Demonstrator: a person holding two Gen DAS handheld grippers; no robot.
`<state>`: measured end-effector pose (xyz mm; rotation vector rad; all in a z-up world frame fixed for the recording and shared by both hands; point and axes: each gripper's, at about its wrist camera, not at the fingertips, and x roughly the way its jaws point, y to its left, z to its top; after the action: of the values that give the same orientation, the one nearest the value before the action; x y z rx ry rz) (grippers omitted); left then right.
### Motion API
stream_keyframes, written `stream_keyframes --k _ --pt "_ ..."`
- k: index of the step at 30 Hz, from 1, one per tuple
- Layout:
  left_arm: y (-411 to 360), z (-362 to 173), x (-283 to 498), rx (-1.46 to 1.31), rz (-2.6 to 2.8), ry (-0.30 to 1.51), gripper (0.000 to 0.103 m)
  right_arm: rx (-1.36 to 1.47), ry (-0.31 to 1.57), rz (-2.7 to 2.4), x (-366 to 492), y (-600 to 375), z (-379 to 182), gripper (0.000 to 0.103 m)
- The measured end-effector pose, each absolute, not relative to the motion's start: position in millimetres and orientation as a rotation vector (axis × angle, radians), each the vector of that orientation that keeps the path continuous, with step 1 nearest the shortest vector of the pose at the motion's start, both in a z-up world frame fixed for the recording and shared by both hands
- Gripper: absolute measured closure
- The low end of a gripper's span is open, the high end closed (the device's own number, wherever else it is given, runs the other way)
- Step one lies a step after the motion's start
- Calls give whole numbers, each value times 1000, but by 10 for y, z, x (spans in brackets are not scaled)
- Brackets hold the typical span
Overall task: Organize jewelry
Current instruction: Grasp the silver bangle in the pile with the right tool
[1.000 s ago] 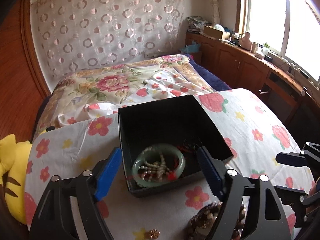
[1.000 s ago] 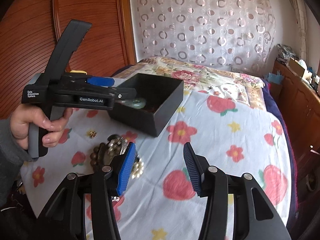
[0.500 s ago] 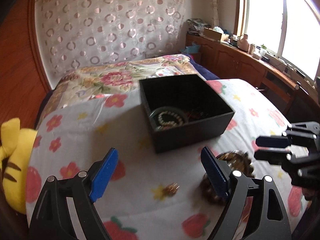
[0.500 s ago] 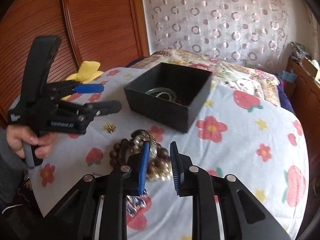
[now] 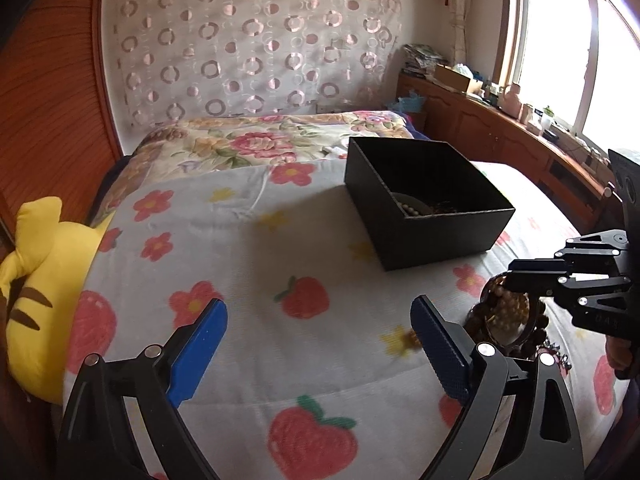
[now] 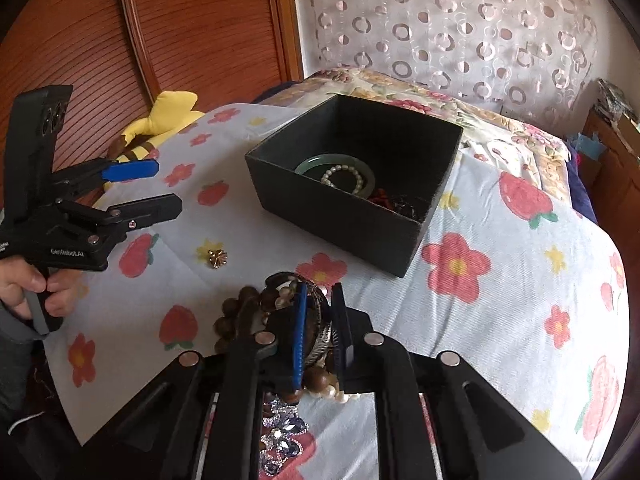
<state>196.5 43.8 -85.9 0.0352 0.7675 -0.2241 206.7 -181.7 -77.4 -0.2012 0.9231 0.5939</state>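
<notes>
A black open box (image 6: 352, 184) stands on the flowered cloth; it also shows in the left wrist view (image 5: 428, 196). Inside lie a green bangle (image 6: 316, 162), a pearl bracelet (image 6: 344, 178) and dark red beads (image 6: 396, 202). A pile of jewelry (image 6: 256, 308) lies in front of the box, with brown wooden beads, pearls and a silver bangle (image 6: 320, 336). My right gripper (image 6: 318, 338) is shut on the silver bangle in that pile. My left gripper (image 5: 320, 344) is open and empty, left of the pile. A small gold brooch (image 6: 217, 258) lies on the cloth.
A crystal piece (image 6: 280, 436) lies under my right gripper. A yellow plush toy (image 5: 36, 280) sits at the cloth's left edge. A wooden headboard (image 6: 180, 32) and a patterned curtain stand behind. A quilted bed (image 5: 256, 140) lies beyond the box.
My left gripper has pulled back from over the box to the left, open and empty. My right gripper has moved down onto the jewelry pile and closed on the silver bangle.
</notes>
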Motion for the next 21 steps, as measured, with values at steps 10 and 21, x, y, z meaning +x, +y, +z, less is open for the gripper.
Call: stream_keyframes --k 10,21 --pt "480 -917 1954 42 -224 787 14 -271 803 597 1829 -1830 -456 93" --pt "182 -1003 1887 91 -304 822 18 -272 737 548 1804 -2005 -206 93"
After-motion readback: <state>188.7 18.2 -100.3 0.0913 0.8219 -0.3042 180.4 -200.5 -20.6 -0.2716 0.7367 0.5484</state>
